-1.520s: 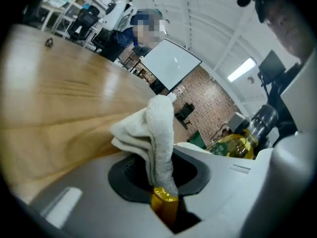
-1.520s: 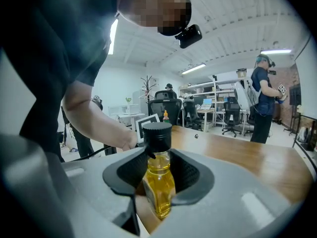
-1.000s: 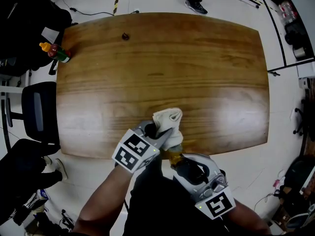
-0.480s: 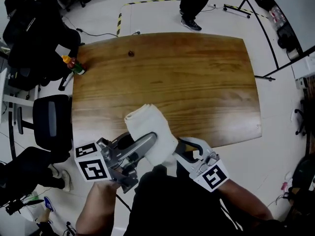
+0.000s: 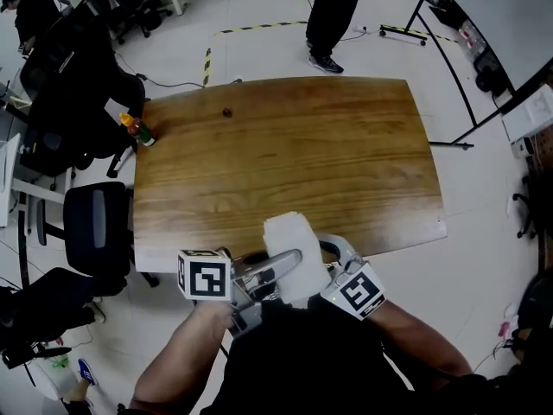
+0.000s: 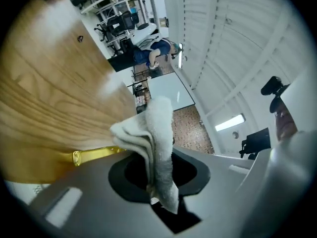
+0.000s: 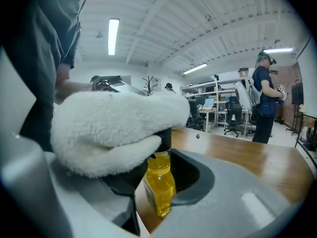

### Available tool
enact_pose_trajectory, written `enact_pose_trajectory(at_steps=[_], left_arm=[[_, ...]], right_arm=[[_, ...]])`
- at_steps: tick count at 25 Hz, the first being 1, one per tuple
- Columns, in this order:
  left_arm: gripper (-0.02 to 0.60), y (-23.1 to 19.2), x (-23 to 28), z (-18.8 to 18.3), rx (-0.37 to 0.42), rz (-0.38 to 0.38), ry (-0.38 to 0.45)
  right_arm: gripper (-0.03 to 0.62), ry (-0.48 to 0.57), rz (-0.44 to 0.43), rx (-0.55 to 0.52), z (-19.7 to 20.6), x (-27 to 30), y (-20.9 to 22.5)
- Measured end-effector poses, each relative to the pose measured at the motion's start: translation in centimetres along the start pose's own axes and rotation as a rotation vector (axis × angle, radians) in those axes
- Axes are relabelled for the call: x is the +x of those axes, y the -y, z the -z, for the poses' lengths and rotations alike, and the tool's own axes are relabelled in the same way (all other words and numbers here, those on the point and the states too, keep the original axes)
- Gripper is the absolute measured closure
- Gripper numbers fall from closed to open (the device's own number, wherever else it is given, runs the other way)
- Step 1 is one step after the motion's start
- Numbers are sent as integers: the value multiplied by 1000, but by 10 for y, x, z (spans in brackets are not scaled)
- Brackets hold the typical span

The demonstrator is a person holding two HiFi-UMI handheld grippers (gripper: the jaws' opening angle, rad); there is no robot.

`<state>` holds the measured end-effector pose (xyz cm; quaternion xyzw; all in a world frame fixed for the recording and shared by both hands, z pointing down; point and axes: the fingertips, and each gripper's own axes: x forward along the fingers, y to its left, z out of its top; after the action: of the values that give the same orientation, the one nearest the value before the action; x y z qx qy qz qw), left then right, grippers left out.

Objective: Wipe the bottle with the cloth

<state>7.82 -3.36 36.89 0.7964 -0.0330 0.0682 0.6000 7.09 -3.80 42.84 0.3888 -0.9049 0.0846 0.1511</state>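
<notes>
In the right gripper view a yellow bottle (image 7: 159,182) with a dark cap stands upright between the jaws of my right gripper (image 7: 159,195), which is shut on it. A white fluffy cloth (image 7: 111,128) lies over the bottle's cap. My left gripper (image 6: 159,185) is shut on that cloth (image 6: 154,148), and a strip of the yellow bottle (image 6: 94,155) shows beside it. In the head view the cloth (image 5: 292,247) sits at the table's near edge between the left gripper (image 5: 275,264) and the right gripper (image 5: 333,266), and it hides the bottle.
The wooden table (image 5: 285,154) stretches away in front. A red and green bottle (image 5: 138,130) stands at its far left corner and a small dark object (image 5: 227,111) lies near the far edge. An office chair (image 5: 91,223) is at the left, and a person (image 5: 333,11) stands beyond the table.
The cloth has come over the bottle, whose amber body showed below it a second ago. The left gripper's marker cube has swung out to the left. The head view has pulled back.
</notes>
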Motion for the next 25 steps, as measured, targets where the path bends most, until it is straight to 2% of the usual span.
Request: enact_pose_trajectory(at_steps=[4, 7, 9, 12, 14, 16, 19, 20, 21, 25], left_arm=[[485, -2, 1, 7, -104, 39, 17], [484, -7, -7, 7, -122, 27, 33], [483, -14, -15, 8, -117, 0, 48], [483, -32, -33, 13, -97, -100, 69], [483, -35, -48, 15, -83, -115, 105], [482, -31, -64, 15, -103, -93, 175], [482, -21, -83, 17, -129, -3, 276], [481, -21, -88, 17, -125, 16, 294], [480, -21, -93, 18, -127, 31, 306], [480, -15, -105, 23, -124, 42, 347]], right_arm=[[470, 1, 1, -3, 0, -2, 0], [470, 3, 8, -4, -1, -2, 1], [470, 3, 8, -12, -2, -4, 2], [470, 14, 7, -15, 1, -7, 6], [470, 26, 16, -8, 4, -9, 9], [468, 31, 24, -3, 6, -10, 12], [455, 22, 38, 26, 11, -12, 15], [403, 23, 50, 35, 10, -14, 17], [384, 33, 64, 44, 6, -19, 20], [381, 75, 118, 77, -12, -58, 26]])
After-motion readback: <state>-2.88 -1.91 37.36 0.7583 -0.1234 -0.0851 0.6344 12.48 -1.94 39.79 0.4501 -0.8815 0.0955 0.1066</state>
